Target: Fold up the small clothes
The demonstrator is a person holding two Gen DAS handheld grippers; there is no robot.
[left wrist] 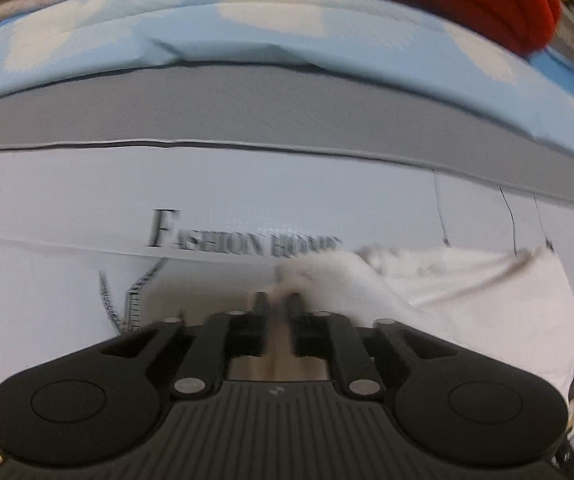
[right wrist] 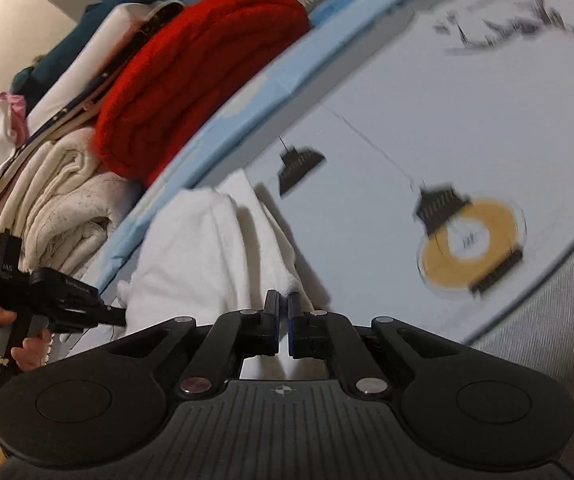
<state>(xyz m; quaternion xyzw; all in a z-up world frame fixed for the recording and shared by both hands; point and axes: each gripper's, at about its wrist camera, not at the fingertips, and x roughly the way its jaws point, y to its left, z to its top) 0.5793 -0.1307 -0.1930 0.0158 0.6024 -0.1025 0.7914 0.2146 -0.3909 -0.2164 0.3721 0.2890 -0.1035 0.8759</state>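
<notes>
White garment (right wrist: 207, 256) near cloth edge (right wrist: 247, 92), tongs (right wrist: 283, 306) pinching it

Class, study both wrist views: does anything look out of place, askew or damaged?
Nothing is spilled or damaged. The white garment lies bunched and creased on the printed white cloth, not flat. Both the left gripper and the right gripper have their jaws pinched on its fabric. The red knit sits tidily on the stack behind.
</notes>
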